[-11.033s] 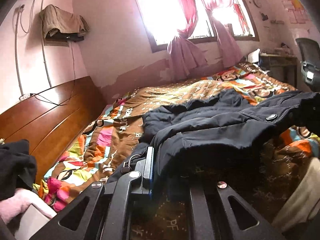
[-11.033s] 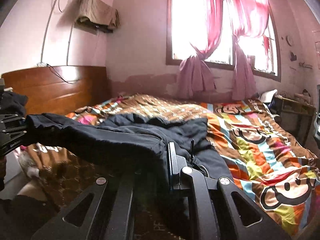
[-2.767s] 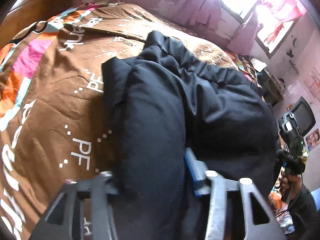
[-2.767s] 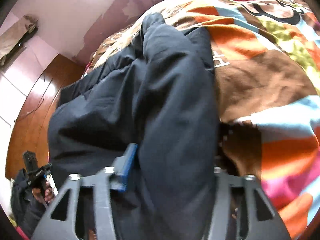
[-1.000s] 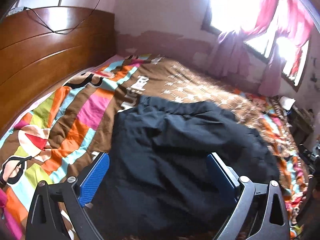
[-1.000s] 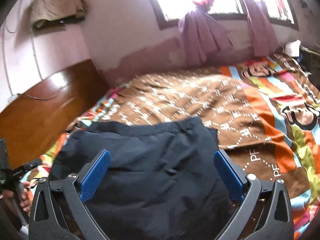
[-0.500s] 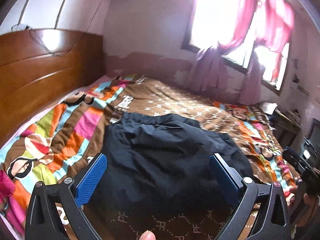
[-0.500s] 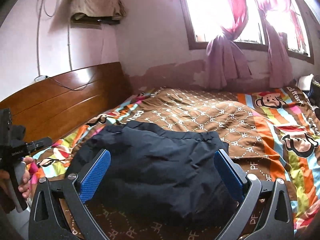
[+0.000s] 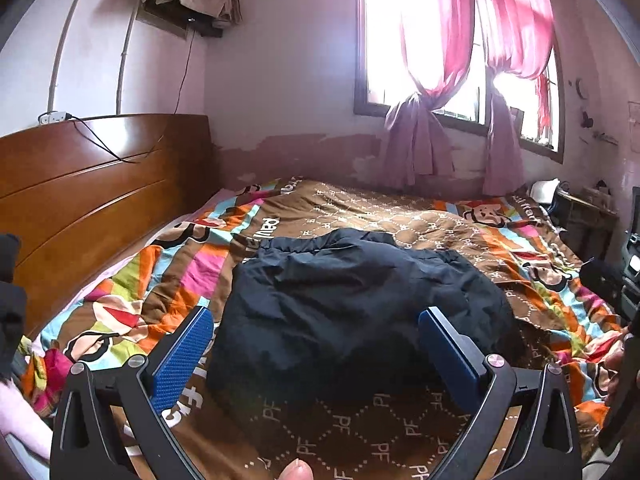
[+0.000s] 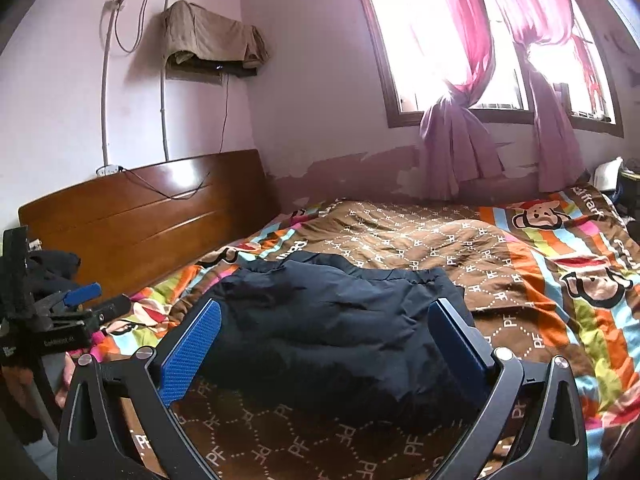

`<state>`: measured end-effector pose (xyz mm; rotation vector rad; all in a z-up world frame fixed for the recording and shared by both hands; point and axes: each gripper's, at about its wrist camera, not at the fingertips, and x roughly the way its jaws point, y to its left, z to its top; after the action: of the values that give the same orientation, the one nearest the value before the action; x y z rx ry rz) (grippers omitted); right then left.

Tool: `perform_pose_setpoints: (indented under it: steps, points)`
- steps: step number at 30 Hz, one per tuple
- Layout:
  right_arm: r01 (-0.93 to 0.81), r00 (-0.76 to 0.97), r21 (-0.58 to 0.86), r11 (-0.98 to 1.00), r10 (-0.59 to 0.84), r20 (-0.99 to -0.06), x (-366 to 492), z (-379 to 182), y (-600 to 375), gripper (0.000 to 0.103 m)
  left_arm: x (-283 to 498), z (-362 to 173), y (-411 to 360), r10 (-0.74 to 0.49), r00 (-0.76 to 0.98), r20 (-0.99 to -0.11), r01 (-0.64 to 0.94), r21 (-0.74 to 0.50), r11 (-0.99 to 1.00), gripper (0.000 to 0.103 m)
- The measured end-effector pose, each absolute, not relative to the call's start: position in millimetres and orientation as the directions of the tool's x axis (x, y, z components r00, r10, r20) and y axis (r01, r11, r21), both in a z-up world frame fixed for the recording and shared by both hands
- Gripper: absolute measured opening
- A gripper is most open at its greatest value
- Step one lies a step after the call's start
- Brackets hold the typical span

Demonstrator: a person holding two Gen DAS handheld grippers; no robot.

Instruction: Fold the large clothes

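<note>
Dark navy jacket (image 9: 352, 304) lies bundled mid-bed near the front edge of the quilt (image 9: 360, 208). Left gripper (image 9: 316, 344) and right gripper (image 10: 324, 340) jaws spread, empty. Puffy fabric may spring unfolded.

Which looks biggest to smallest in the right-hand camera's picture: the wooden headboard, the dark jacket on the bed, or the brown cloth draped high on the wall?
1. dark jacket
2. wooden headboard; close to the jacket, and it lies farther from the camera, so this order is unsure.
3. brown cloth, plainly smallest as it looks here.
</note>
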<state>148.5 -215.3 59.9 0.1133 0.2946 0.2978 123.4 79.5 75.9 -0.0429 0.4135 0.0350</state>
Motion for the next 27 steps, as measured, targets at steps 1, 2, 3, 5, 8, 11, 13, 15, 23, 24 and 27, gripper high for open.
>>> perform_pose_setpoints:
  steps: [1,2,3,5,8,11,13,15,23,24,27]
  points:
    - [-0.271,0.914,0.156,0.950,0.304,-0.268,146,59,-214,0.102,119,76,78,0.027,0.919,-0.392,-0.044,-0.034,0.998,0.103]
    - [-0.268,0.915,0.157,0.951,0.302,-0.267,143,58,-213,0.102,115,77,77,0.034,0.924,-0.380,-0.048,-0.028,0.998,0.103]
    - [-0.268,0.916,0.153,0.951,0.301,-0.267,139,56,-212,0.102,109,78,76,0.041,0.929,-0.368,-0.052,-0.021,0.998,0.103]
    - [-0.270,0.916,0.141,0.952,0.300,-0.266,132,53,-210,0.102,101,80,76,0.049,0.933,-0.357,-0.060,-0.018,0.998,0.103]
    - [-0.278,0.915,0.137,0.951,0.306,-0.263,123,50,-206,0.102,93,79,77,0.052,0.933,-0.355,-0.068,-0.032,0.997,0.103]
    - [-0.289,0.911,0.150,0.946,0.320,-0.262,115,47,-204,0.102,86,74,79,0.058,0.927,-0.371,-0.073,-0.028,0.997,0.103]
    - [-0.285,0.912,0.153,0.946,0.317,-0.260,108,44,-203,0.102,81,71,80,0.069,0.925,-0.373,-0.082,-0.018,0.996,0.103]
    - [-0.284,0.912,0.158,0.946,0.317,-0.260,103,41,-202,0.102,73,68,82,0.077,0.926,-0.370,-0.087,-0.010,0.996,0.103]
    - [-0.270,0.914,0.163,0.949,0.306,-0.267,78,24,-196,0.102,43,60,91,0.107,0.929,-0.353,-0.121,-0.017,0.992,0.103]
    - [-0.269,0.914,0.160,0.950,0.304,-0.269,76,23,-195,0.102,39,59,93,0.116,0.930,-0.348,-0.129,-0.016,0.991,0.103]
    - [-0.269,0.913,0.158,0.950,0.303,-0.274,69,17,-193,0.102,33,55,95,0.122,0.928,-0.352,-0.137,-0.017,0.990,0.103]
